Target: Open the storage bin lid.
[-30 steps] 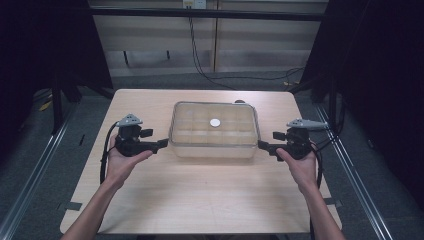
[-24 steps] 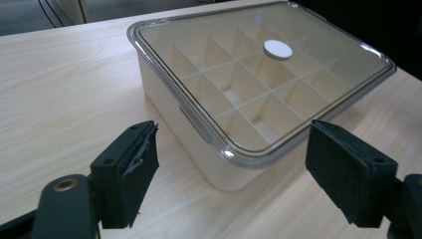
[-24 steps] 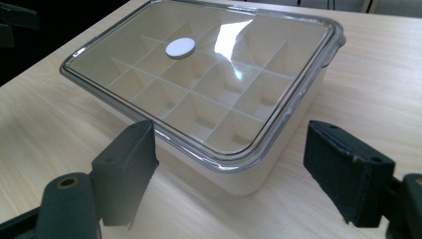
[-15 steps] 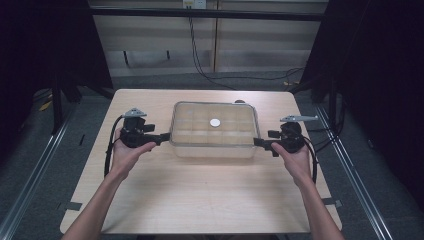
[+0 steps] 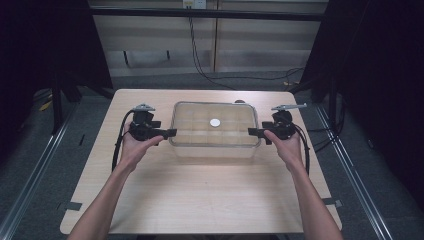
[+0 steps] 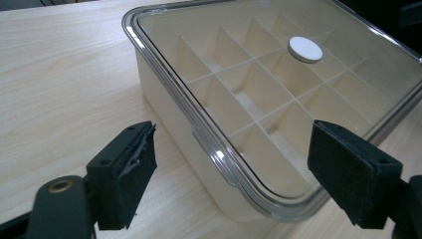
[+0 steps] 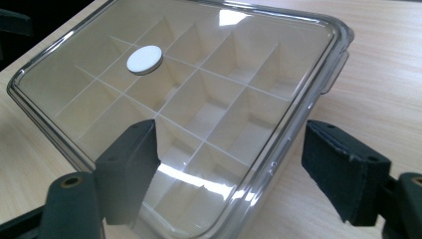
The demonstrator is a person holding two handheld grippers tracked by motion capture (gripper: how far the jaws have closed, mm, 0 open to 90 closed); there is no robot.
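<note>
While each gripper flanked an end of the lidded compartment box [image 5: 215, 131] on the counter [image 5: 200, 190], a good lift would likely need both to close evenly on the lid rim. Left gripper [image 6: 234, 174] and right gripper [image 7: 229, 167] stood wide open, empty, the rim just ahead between their jaws.

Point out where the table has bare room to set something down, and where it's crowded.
The wide strip of table between the compartment box and the near edge is bare, bordered by the two forearms. A narrower band lies behind the box. It is crowded at the box's short ends, where the left gripper and right gripper sit.
</note>
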